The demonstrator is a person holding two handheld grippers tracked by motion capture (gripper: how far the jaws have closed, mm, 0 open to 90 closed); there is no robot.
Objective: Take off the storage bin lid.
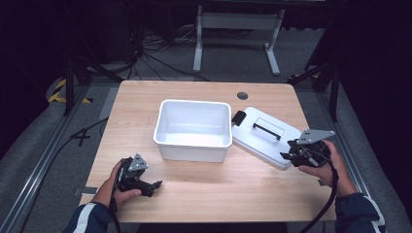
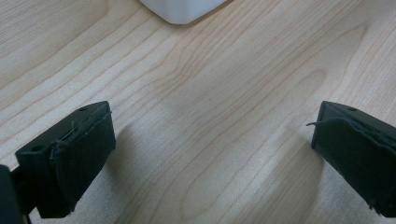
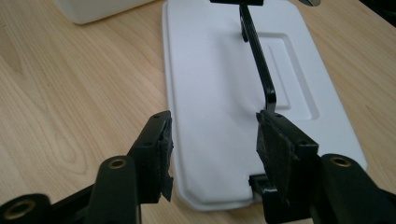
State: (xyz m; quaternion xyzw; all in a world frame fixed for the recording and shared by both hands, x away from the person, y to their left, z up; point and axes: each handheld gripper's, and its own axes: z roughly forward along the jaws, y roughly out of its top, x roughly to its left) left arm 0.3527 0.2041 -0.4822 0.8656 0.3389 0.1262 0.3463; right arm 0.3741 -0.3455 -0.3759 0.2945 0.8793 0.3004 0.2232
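Observation:
A white plastic bin (image 1: pixel 193 128) stands empty in the middle of the wooden table (image 1: pixel 218 194). Its white lid (image 1: pixel 265 137) lies flat to the right of it, black handle (image 1: pixel 266 131) facing up. My right gripper (image 1: pixel 286 155) is at the lid's near right end with its jaws apart. In the right gripper view the gripper (image 3: pixel 212 140) is open above the near edge of the lid (image 3: pixel 224 84), and the handle (image 3: pixel 257 56) runs away from the right jaw. My left gripper (image 1: pixel 154 187) rests low at the front left, open (image 2: pixel 210 154) over bare wood.
A corner of the bin (image 2: pixel 182 9) shows ahead of the left jaws. A black latch (image 1: pixel 238 117) sits on the lid's far end, beside the bin. A round cable hole (image 1: pixel 242 95) lies in the table's back edge. Beyond the table stand a white frame (image 1: pixel 238 34) and floor cables.

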